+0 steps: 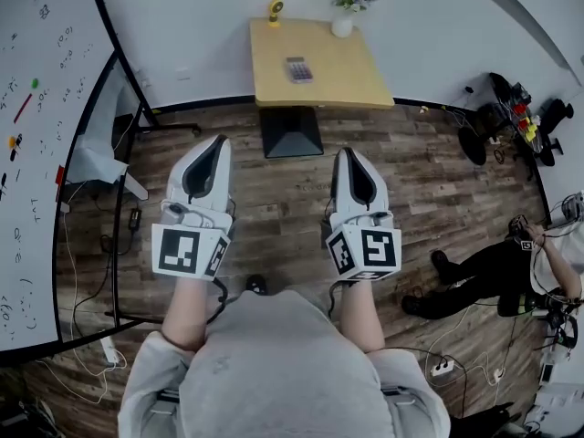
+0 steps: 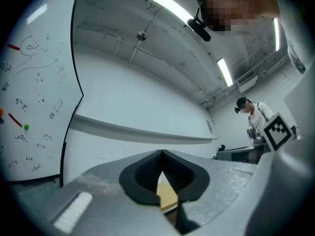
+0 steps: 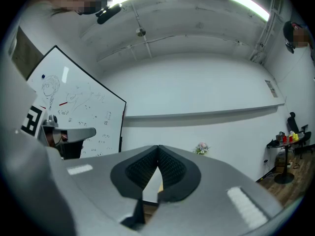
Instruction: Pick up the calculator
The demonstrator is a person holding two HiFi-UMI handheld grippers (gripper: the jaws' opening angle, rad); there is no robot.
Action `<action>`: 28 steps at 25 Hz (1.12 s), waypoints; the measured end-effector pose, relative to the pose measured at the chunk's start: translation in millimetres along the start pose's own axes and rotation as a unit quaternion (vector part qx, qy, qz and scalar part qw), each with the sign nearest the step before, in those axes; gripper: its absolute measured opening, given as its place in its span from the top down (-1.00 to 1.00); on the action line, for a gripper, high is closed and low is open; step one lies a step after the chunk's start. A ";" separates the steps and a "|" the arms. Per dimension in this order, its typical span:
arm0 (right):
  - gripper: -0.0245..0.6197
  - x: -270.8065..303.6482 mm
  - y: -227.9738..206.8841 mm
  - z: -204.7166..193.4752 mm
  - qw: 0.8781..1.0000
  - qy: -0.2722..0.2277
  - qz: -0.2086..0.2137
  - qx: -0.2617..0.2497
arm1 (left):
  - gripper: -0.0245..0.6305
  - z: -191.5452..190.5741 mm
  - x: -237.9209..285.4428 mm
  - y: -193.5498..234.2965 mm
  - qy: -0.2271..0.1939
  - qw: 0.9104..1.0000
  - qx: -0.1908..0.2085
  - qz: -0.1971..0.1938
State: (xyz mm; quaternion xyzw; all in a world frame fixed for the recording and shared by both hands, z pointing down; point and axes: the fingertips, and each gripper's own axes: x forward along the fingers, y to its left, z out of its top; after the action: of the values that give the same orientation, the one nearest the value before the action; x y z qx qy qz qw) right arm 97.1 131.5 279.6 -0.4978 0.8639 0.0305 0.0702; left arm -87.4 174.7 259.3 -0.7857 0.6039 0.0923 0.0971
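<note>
Grey-sleeved arms hold the left gripper and right gripper out over the wood floor, each with jaws pressed together on nothing. The calculator lies flat on the small table, well apart ahead. Arriving with jaws closed would likely shove it along the top, and its low profile may slip the grip too. Scribbles on the whiteboard are too small to read; the cubes carry only square markers, and no brand shows on the calculator.
</note>
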 end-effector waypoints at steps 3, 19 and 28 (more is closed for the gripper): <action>0.91 6.6 1.8 -5.5 1.000 0.006 -0.004 -0.001 | 0.91 -7.3 4.7 5.7 0.004 1.000 -0.006 -0.004; 0.91 60.3 -17.7 -25.5 1.000 0.015 -0.012 0.017 | 0.91 -35.8 49.3 35.3 0.020 1.000 -0.010 -0.003; 0.91 131.7 -49.3 -27.7 1.000 0.005 -0.009 0.026 | 0.91 -46.9 116.0 62.2 0.019 1.000 0.006 0.003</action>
State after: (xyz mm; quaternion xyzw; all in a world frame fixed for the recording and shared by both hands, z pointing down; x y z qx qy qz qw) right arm 72.0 -9.3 287.8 -0.5039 0.8601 0.0050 0.0796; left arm -116.8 38.6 271.5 -0.7853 0.6081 0.0737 0.0900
